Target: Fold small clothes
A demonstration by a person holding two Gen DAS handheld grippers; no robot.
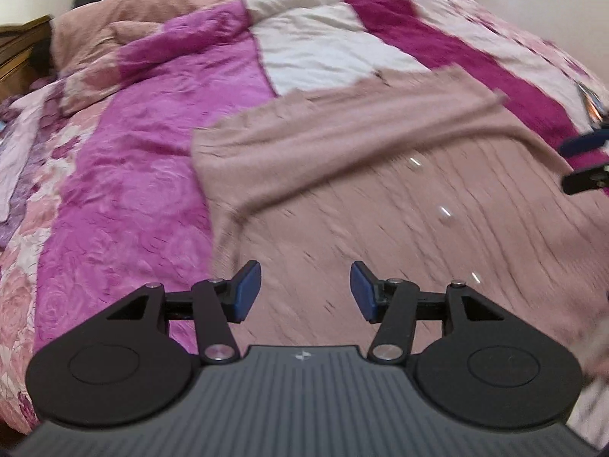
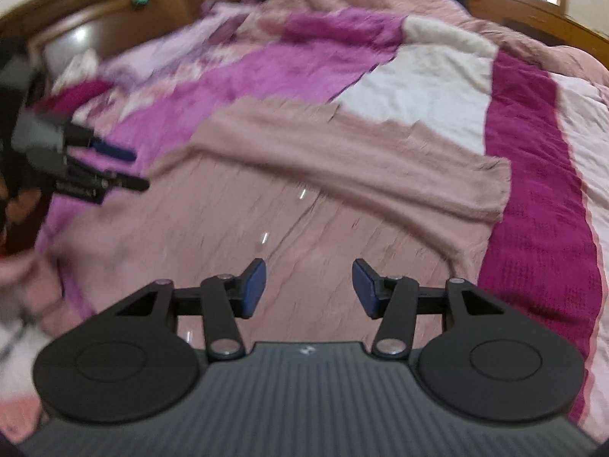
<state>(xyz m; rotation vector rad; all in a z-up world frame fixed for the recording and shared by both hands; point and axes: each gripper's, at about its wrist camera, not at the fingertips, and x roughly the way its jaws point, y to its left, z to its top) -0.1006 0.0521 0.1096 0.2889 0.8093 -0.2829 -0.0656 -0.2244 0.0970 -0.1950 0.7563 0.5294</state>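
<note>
A dusty-pink knit garment (image 1: 380, 190) lies flat on the bed, with one sleeve (image 1: 342, 141) folded across its upper part. It also shows in the right wrist view (image 2: 323, 221), the sleeve (image 2: 361, 160) lying across it. My left gripper (image 1: 305, 291) is open and empty, hovering over the garment's near left part. My right gripper (image 2: 308, 287) is open and empty over the garment's near middle. The right gripper shows at the right edge of the left wrist view (image 1: 588, 160). The left gripper shows at the left of the right wrist view (image 2: 133, 169).
The bed is covered by a patchwork quilt (image 1: 152, 160) in magenta, pink and white. A brown blanket and pillows (image 1: 160, 11) lie at the far end. A wooden headboard (image 2: 95, 26) and bedside surface stand beyond the bed.
</note>
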